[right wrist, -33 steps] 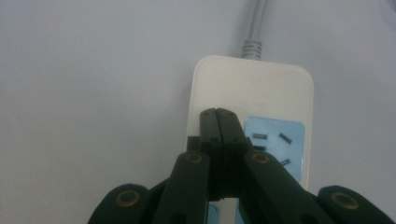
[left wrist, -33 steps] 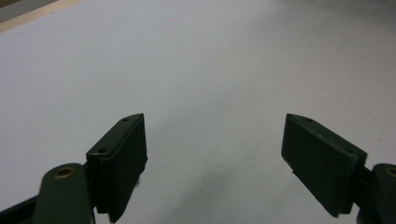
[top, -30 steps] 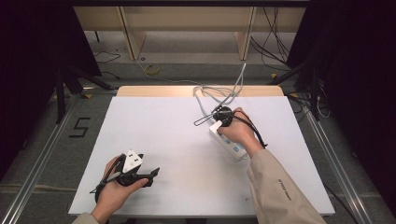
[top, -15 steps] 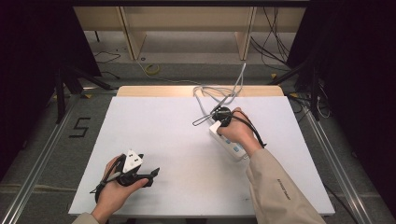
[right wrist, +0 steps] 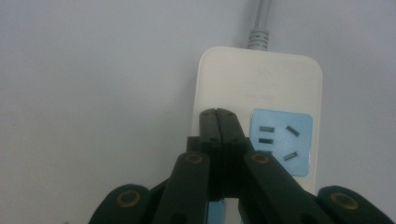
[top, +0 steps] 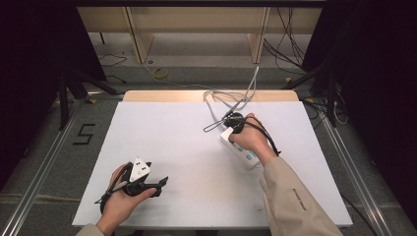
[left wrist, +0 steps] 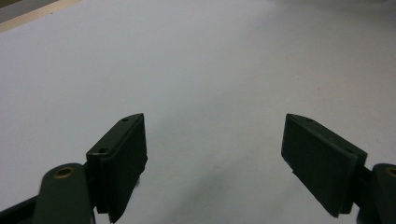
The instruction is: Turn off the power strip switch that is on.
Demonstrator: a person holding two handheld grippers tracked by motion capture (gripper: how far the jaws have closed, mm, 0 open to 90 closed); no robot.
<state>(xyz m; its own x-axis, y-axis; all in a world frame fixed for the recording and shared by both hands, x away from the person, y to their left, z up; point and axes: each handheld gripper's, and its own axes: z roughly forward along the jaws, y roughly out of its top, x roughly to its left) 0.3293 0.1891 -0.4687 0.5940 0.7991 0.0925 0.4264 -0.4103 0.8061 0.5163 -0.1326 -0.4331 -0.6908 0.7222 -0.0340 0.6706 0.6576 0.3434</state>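
Note:
A white power strip (top: pixel 244 155) lies on the white table (top: pixel 187 137), right of the middle. Its blue socket panel (right wrist: pixel 280 142) and grey cord (right wrist: pixel 259 23) are close up in the right gripper view. My right gripper (top: pixel 232 132) is held over the strip's far end, the hand covering much of it. Its jaws are shut with nothing between them, their tips (right wrist: pixel 217 113) just left of the blue socket. My left gripper (top: pixel 158 185) rests in a hand near the table's front left, open wide (left wrist: pixel 215 144) over bare table.
The strip's grey cord (top: pixel 231 98) loops across the back of the table and drops over the wooden back edge (top: pixel 167 95). A thin black cable loop (top: pixel 212 126) lies just left of the right hand. Shelving legs and floor cables stand beyond the table.

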